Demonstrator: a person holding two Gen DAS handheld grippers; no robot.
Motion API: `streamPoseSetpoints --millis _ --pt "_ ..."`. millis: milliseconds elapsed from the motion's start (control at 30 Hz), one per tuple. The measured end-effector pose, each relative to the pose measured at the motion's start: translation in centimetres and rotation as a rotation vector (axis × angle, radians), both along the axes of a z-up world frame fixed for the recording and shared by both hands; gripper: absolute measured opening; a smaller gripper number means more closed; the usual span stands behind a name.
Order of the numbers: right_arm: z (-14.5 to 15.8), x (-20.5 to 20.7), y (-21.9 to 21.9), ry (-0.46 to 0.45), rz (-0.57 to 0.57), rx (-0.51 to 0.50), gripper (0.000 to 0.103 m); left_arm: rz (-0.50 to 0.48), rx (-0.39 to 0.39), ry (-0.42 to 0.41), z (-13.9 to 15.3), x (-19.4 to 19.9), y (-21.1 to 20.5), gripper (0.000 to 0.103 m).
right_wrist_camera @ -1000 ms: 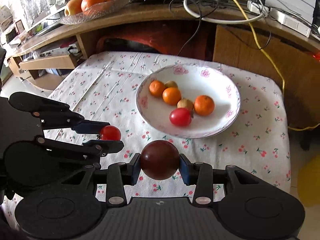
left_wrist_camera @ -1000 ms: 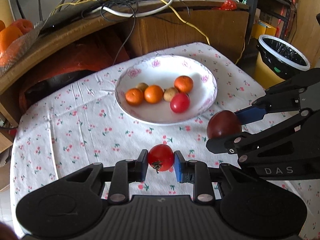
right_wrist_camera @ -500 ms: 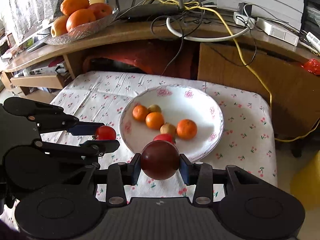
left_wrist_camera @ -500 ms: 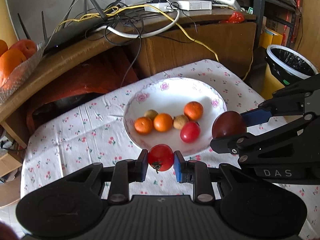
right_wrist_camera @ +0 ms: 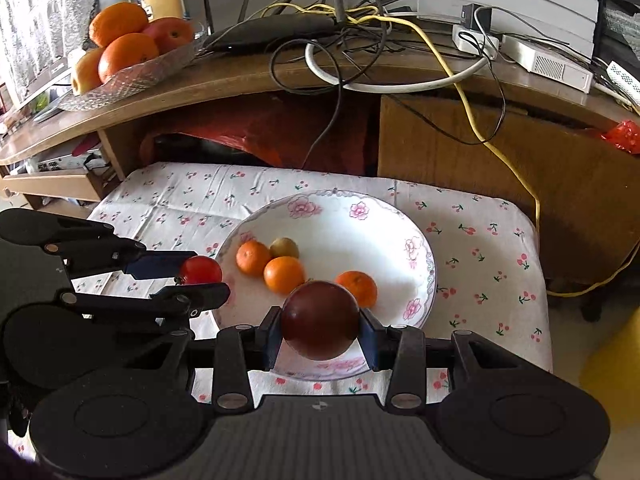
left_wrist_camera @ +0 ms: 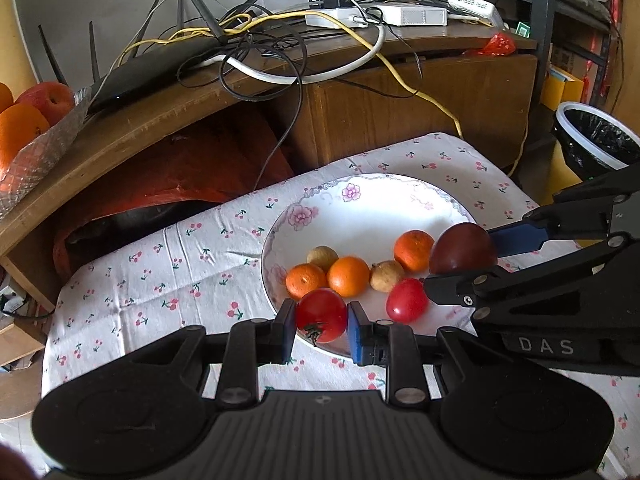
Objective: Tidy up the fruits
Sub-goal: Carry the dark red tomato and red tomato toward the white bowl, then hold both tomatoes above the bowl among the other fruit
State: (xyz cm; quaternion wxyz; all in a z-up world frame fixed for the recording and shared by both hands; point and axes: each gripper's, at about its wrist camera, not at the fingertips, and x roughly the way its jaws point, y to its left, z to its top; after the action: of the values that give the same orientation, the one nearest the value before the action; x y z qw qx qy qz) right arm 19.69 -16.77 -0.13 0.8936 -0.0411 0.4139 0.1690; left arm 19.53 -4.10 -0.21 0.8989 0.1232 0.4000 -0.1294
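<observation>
Left gripper closed on a red tomato at lower centre, above the plate rim, right gripper clamped on a dark plum, oranges in the plate

A: What is the right gripper holding?
B: A dark plum, low centre, over the plate.
A: Frame left?
B: The left gripper clamps a tomato.
</observation>
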Motion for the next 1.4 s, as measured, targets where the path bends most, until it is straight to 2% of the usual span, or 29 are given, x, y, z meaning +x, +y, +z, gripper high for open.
streamPoseSetpoints --millis 500,1400 --pt "-1.5 1.9 -0.1 -0.001 -0.028 -0.031 0.035 0.008 0.007 0.012 -1.6 2.2 -0.5 0.034" --pt "-2.2 3.0 0.0 -0.011 -0.038 -0.044 0.036 0.015 0.01 0.02 -2.7 3.1 -0.6 0.034"
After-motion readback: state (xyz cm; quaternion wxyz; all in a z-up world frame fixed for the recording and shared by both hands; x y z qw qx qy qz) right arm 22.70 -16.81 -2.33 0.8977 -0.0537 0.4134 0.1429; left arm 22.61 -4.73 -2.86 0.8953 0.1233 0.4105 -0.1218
